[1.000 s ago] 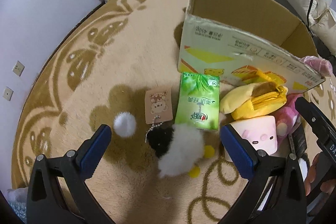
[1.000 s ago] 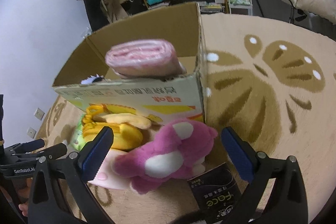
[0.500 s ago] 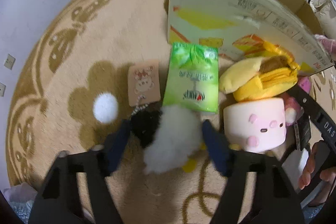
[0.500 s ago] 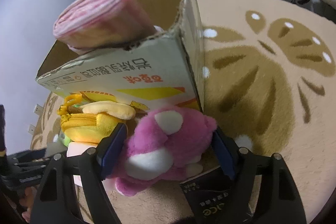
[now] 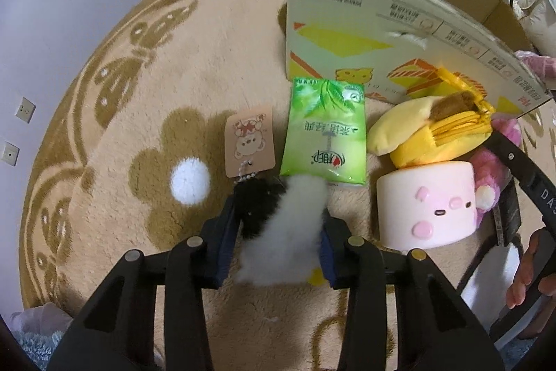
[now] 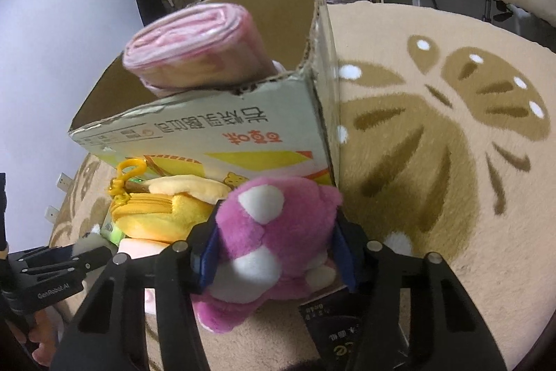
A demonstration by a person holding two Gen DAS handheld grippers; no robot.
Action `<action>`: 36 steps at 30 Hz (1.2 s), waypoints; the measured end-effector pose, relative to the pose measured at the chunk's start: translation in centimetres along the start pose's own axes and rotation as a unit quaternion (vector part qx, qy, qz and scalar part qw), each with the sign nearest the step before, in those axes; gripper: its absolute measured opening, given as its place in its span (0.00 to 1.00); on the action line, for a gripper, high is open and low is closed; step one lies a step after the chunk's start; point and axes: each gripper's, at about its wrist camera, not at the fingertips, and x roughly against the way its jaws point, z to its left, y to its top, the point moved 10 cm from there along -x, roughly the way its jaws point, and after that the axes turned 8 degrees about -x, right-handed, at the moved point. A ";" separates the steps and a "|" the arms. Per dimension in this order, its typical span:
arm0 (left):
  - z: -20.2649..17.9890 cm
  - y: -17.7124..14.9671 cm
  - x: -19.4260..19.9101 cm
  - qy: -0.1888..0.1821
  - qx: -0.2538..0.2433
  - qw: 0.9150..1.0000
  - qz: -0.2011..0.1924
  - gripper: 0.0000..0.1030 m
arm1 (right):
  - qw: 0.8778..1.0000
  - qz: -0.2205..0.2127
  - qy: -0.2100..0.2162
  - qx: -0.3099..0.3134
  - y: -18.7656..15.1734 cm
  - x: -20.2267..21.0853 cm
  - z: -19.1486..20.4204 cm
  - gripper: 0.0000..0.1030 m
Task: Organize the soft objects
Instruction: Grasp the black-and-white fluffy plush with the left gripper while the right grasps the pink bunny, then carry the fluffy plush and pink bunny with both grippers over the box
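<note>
Two grippers grip toys: left gripper [image 5: 278,232] squeezes the black-and-white fluffy toy [image 5: 281,228], lower centre; right gripper [image 6: 274,249] clamps the pink plush [image 6: 274,232] below the cardboard box [image 6: 243,127].

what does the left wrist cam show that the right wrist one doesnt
Only the left wrist view: the left gripper shut on the black and white plush, plus the bear tag.
Only the right wrist view: the right gripper shut on the pink plush, plus the pink roll.
Both: the cardboard box, yellow pouch and rug.
</note>
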 end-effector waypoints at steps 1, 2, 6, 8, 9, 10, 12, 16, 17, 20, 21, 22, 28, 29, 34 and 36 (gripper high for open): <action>0.0 0.0 0.3 0.001 0.000 1.000 -0.004 0.37 | 1.000 -0.001 -0.001 -0.001 -0.1 0.1 0.3 0.56; 0.1 0.0 0.7 0.003 0.000 1.000 -0.009 0.37 | 1.000 -0.005 -0.001 -0.002 -0.1 0.4 0.3 0.56; 0.7 0.3 2.0 0.008 0.010 1.000 -0.026 0.36 | 1.000 -0.017 0.002 -0.005 -0.1 1.5 0.7 0.56; 0.9 0.6 2.6 0.009 0.014 0.999 -0.037 0.36 | 1.000 -0.024 0.003 -0.006 0.0 2.1 0.8 0.56; 0.9 0.7 2.9 0.010 0.015 0.999 -0.042 0.36 | 1.000 -0.028 0.004 -0.009 0.1 2.3 0.8 0.56; 1.0 0.9 3.2 0.012 0.016 0.999 -0.050 0.36 | 0.999 -0.034 0.006 -0.010 0.2 2.7 0.8 0.56; 1.2 1.2 4.0 0.021 0.017 0.997 -0.069 0.36 | 0.999 -0.047 0.006 -0.012 0.4 3.5 0.7 0.56; 1.8 2.2 5.5 0.030 0.022 0.994 -0.107 0.36 | 0.998 -0.065 0.009 -0.018 0.8 5.0 0.8 0.56; 2.0 2.4 5.8 0.034 0.024 0.993 -0.114 0.36 | 0.997 -0.067 0.011 -0.019 1.0 5.3 0.6 0.56; 2.8 3.1 7.1 0.044 0.031 0.988 -0.142 0.36 | 0.996 -0.089 0.018 -0.018 1.6 6.9 1.1 0.56; 2.9 3.3 7.7 0.046 0.033 0.987 -0.153 0.36 | 0.995 -0.095 0.021 -0.016 1.7 7.3 1.2 0.56; 3.0 3.6 8.3 0.047 0.034 0.985 -0.164 0.37 | 0.994 -0.104 0.024 -0.013 2.0 7.9 1.5 0.56; 2.8 5.4 12.0 0.043 0.031 0.969 -0.240 0.37 | 0.990 -0.137 0.038 0.008 3.2 10.1 3.1 0.56; 2.7 5.6 12.6 0.045 0.029 0.967 -0.249 0.37 | 0.989 -0.143 0.041 0.014 3.5 10.5 3.5 0.56; 2.3 7.0 14.3 0.042 0.022 0.959 -0.279 0.37 | 0.985 -0.163 0.052 0.036 4.3 11.9 5.0 0.56; 2.4 7.4 15.0 0.040 0.026 0.955 -0.291 0.37 | 0.983 -0.167 0.059 0.039 4.5 12.2 5.4 0.56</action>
